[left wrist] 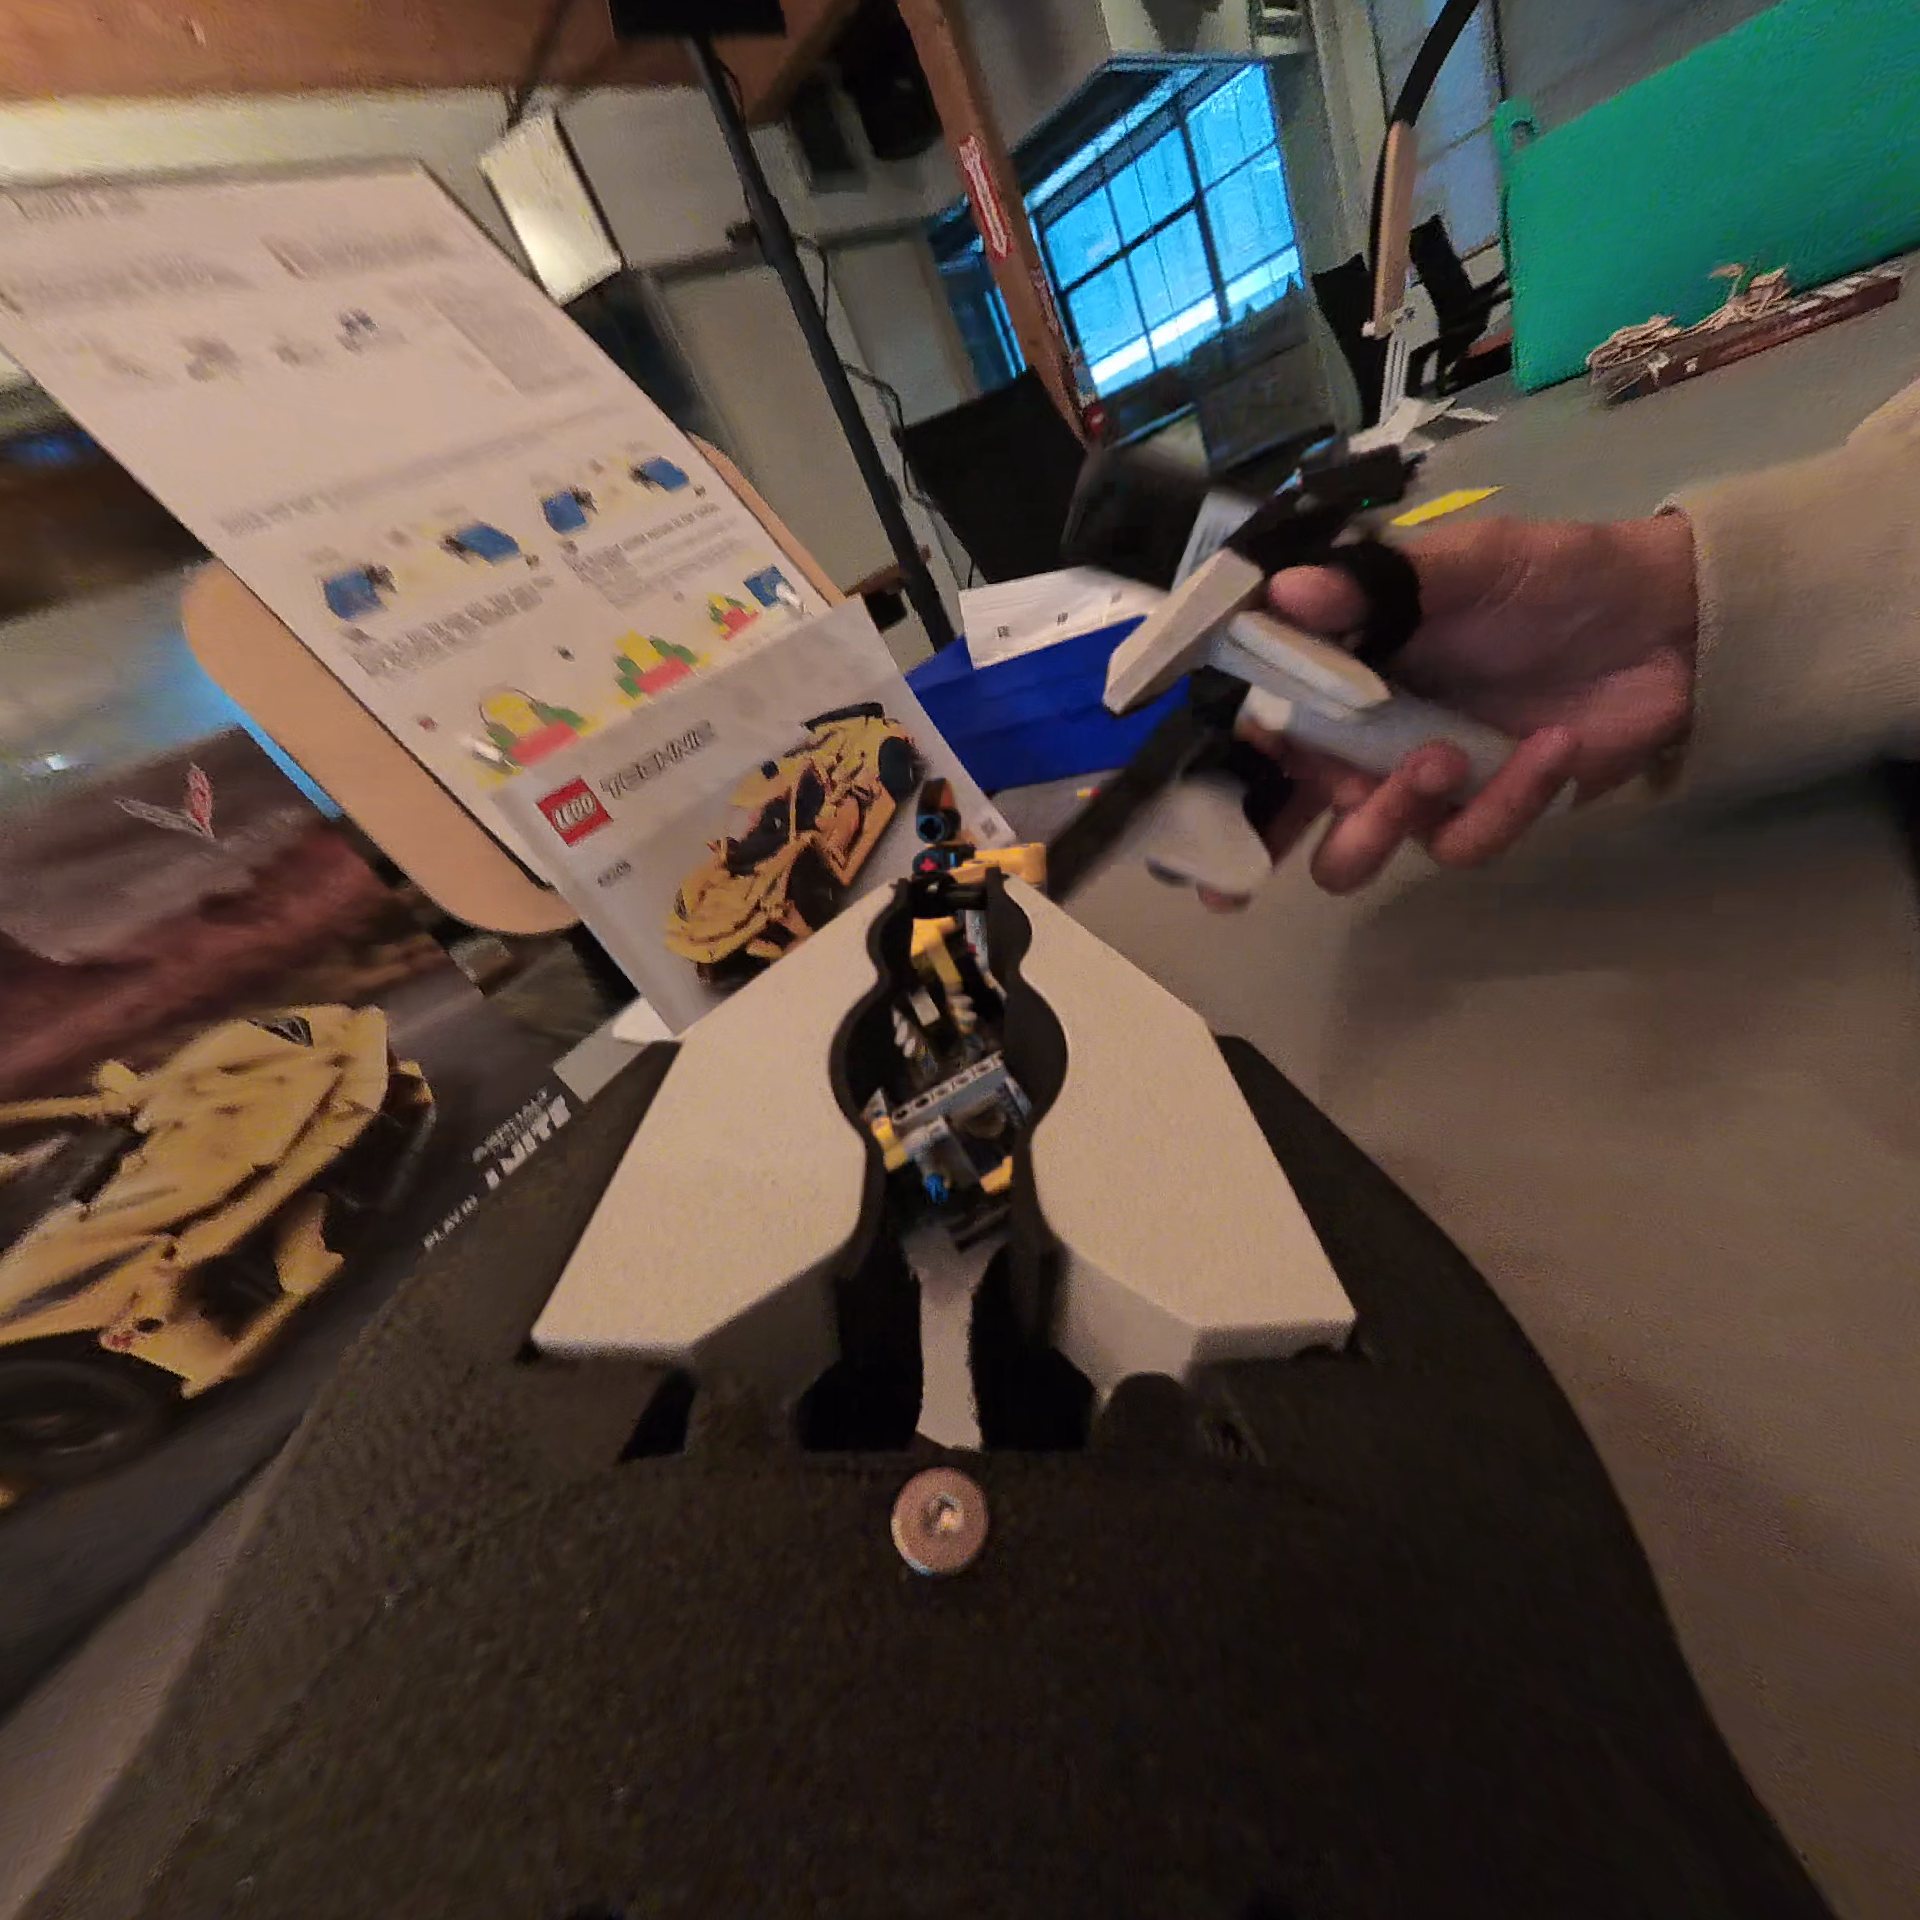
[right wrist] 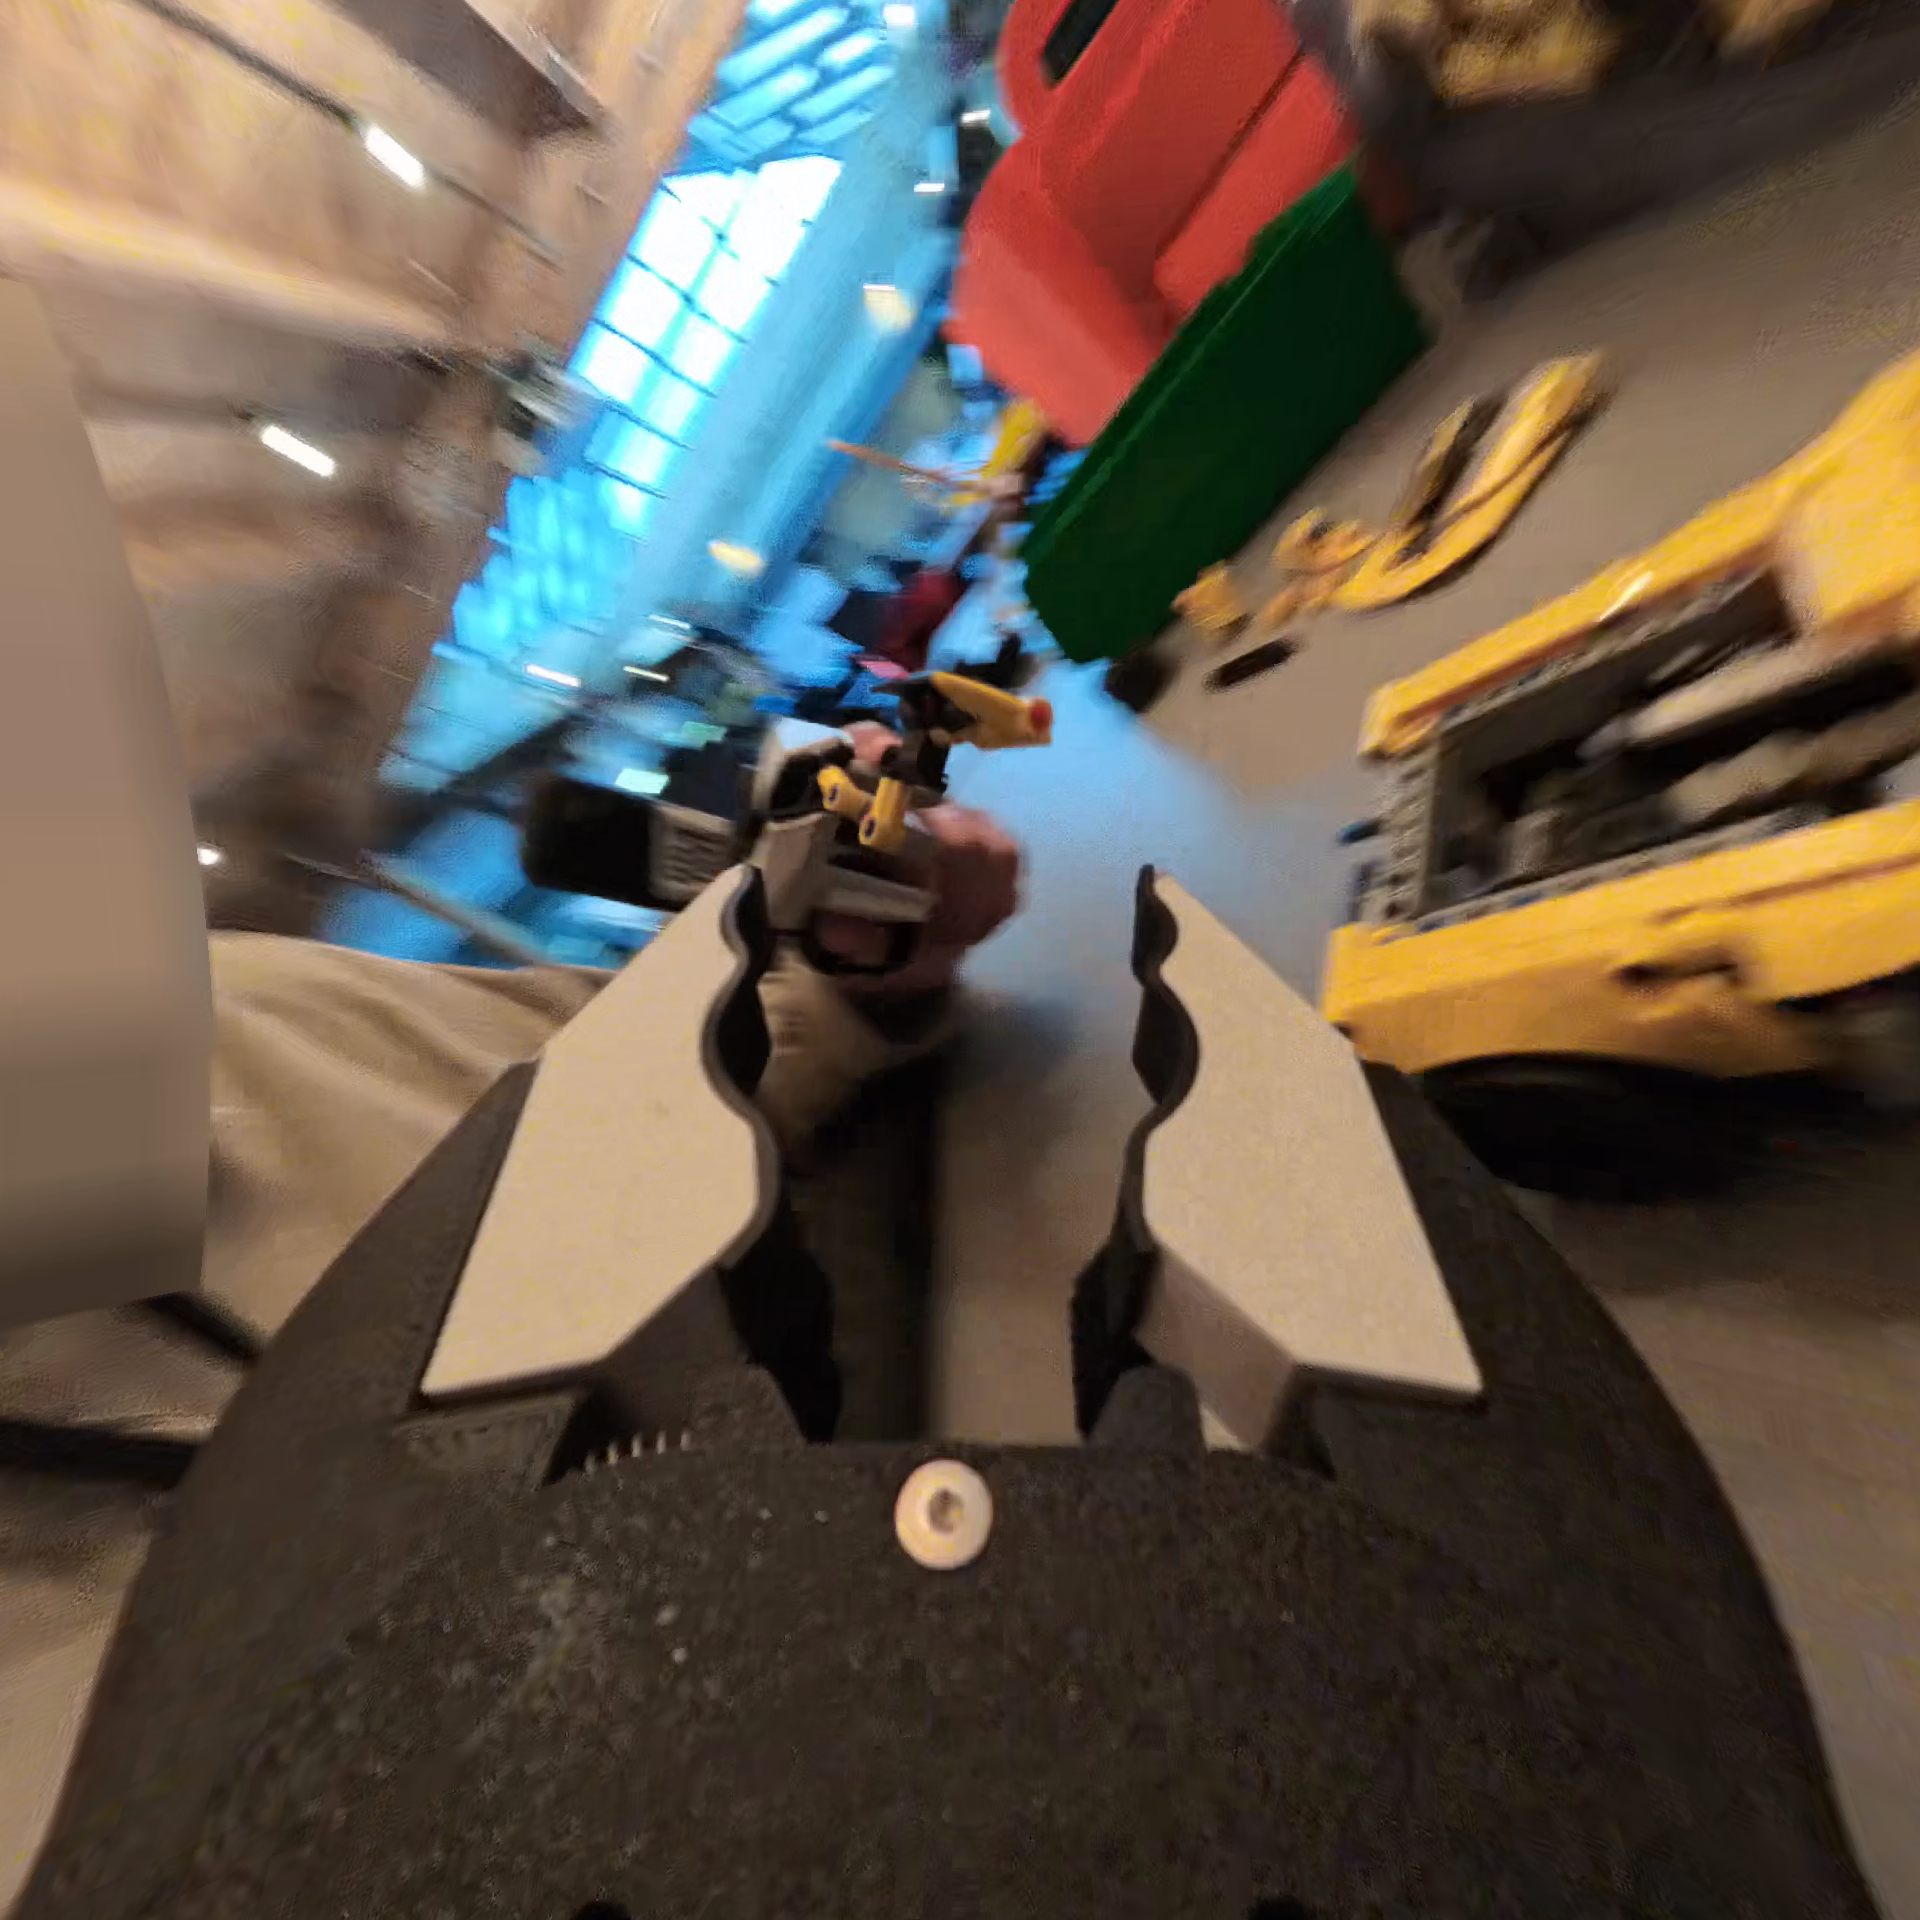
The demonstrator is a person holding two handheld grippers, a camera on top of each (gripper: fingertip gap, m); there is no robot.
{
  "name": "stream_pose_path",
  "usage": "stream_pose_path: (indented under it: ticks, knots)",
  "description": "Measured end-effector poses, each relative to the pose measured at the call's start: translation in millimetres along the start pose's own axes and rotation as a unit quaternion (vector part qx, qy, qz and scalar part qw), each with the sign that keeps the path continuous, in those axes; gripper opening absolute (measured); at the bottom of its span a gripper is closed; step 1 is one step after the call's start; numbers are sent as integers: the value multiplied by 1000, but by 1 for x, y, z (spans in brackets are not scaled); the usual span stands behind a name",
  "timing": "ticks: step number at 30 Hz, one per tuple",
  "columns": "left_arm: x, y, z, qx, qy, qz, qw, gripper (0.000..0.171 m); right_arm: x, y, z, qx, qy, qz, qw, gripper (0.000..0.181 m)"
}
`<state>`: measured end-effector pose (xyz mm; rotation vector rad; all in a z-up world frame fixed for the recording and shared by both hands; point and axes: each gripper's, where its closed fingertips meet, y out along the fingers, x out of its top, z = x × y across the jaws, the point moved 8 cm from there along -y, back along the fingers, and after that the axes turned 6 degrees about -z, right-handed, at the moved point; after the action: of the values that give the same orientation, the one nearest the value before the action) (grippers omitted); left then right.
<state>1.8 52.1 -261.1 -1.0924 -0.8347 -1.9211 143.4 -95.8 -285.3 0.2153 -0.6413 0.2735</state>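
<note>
My left gripper (left wrist: pixel 948 894) is shut on a small yellow, black and grey brick assembly (left wrist: pixel 940 1101), held in the air with its yellow and black end sticking out past the fingertips. The same assembly (right wrist: pixel 935 743) shows in the right wrist view, in the far left gripper held by a hand. My right gripper (right wrist: pixel 945 883) is open and empty, its jaws wide apart, tilted and pointed toward the left gripper. It shows in the left wrist view (left wrist: pixel 1195 644), held by a hand (left wrist: pixel 1507 675) to the right of the assembly. A large yellow brick-built car (right wrist: pixel 1662 810) stands on the table at right.
A propped instruction sheet (left wrist: pixel 395 436) and a booklet with a yellow car on it (left wrist: pixel 748 810) stand behind the left gripper. The car's box (left wrist: pixel 208 1143) lies at left. A blue bin (left wrist: pixel 1039 707), loose yellow parts (right wrist: pixel 1434 520), a green bin (right wrist: pixel 1216 436) and a red bin (right wrist: pixel 1132 208) lie around. Left tips to right tips: about 7 cm.
</note>
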Motion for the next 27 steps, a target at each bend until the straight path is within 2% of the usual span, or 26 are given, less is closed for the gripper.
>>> stream_pose_path:
  ticks: [2, 5, 6, 8, 11, 13, 15, 18, 20, 21, 23, 27]
  knots:
    - [4, 0, -3, 6, 20, -23, 1000, 13, -11, 12, -8, 68, 115, 5, 991, 67]
    - [6, 3, -9, -1, 8, -43, 999, 13, -18, 30, -1, 132, 151, 16, 980, 60]
    - [6, 5, -10, -4, 4, -44, 999, 13, -17, 33, 4, 149, 149, 9, 977, 53]
    - [3, 7, -13, -13, -7, -41, 999, 13, -15, 35, 8, 143, 122, 12, 982, 25]
    - [0, 9, -15, -18, -26, -33, 999, 13, -13, 30, 9, 111, 81, 14, 990, 21]
    - [-3, 10, -13, -44, -110, -8, 993, 14, -11, 26, 9, 77, 35, 20, 996, 21]
    - [-5, 10, -3, -70, -231, -5, 970, 20, -8, 22, 13, 62, -9, 22, 998, 21]
    - [-13, 12, 7, -119, -403, -11, 907, 24, -7, 20, 16, 48, -52, 28, 997, 21]
    - [-16, 12, 11, -148, -476, -28, 867, 24, -7, 20, 18, 50, -65, 31, 996, 21]
    - [-15, 11, 13, -157, -494, -37, 854, 24, -7, 20, 19, 47, -75, 34, 995, 21]
    - [-15, 10, 12, -173, -507, -37, 843, 23, -7, 19, 21, 43, -97, 38, 994, 21]
    - [-14, 11, 5, -199, -506, -24, 839, 22, -9, 21, 25, 50, -114, 41, 991, 21]
